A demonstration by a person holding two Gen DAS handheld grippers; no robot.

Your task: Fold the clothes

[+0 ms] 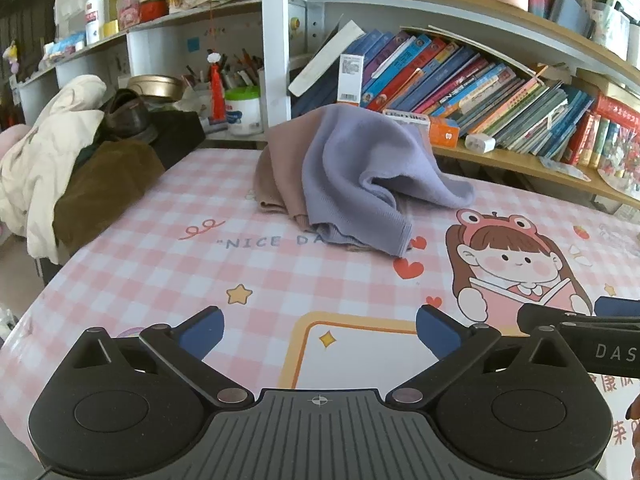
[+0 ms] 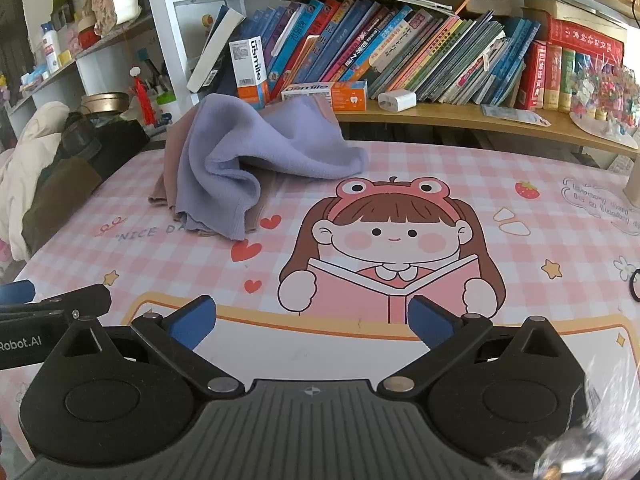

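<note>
A crumpled lilac knit garment (image 1: 360,172) (image 2: 244,156) lies heaped over a beige-pink one (image 1: 280,172) (image 2: 168,168) at the far side of the pink checked table (image 1: 160,264) (image 2: 520,240). My left gripper (image 1: 320,334) hovers over the table's near part, open, nothing between its blue pads (image 1: 202,334). My right gripper (image 2: 312,324) is open too and holds nothing, with the clothes ahead to its left. Each gripper's side shows at the edge of the other's view.
A bookshelf (image 1: 500,92) (image 2: 420,56) with slanted books and small boxes runs behind the table. At the left edge lie a cream jacket (image 1: 44,152), a brown garment (image 1: 104,188) and a dark box with a shoe. A black ring (image 2: 635,285) lies at the right edge.
</note>
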